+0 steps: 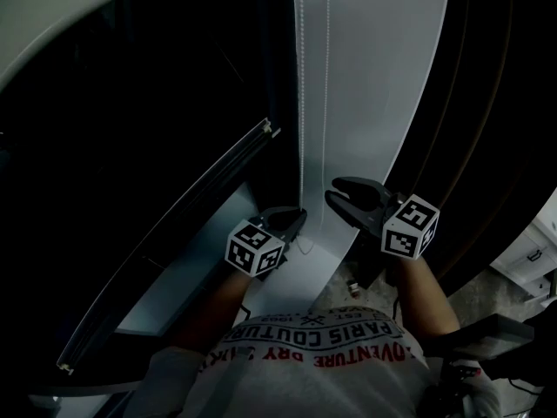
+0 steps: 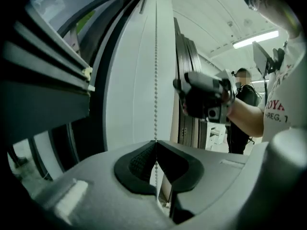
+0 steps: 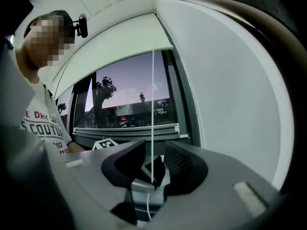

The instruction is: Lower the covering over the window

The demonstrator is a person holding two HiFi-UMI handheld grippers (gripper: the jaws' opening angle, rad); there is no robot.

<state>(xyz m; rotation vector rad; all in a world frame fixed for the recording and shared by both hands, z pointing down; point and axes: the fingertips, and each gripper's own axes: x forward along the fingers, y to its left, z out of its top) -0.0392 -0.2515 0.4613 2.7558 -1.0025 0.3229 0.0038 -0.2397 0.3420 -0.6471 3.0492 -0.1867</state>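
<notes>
- The roller blind [image 3: 115, 42] hangs above and beyond the right gripper's jaws. It covers only the top of the window [image 3: 129, 99], and the glass beneath shows trees and dusk sky.
- By that, little of the lowering looks done and most is left.
- Its bead chain [image 2: 155, 71] runs straight up from the left gripper [image 2: 154, 143], whose jaws are pinched together on it.
- The right gripper [image 3: 153, 150] has its jaws apart. A strand of the chain passes between them, and neither pad presses on it.
- Seen from the left jaws, the right gripper sits higher along the chain. It looks placed for a fresh grip, so hand-over-hand pulling seems under way.
</notes>
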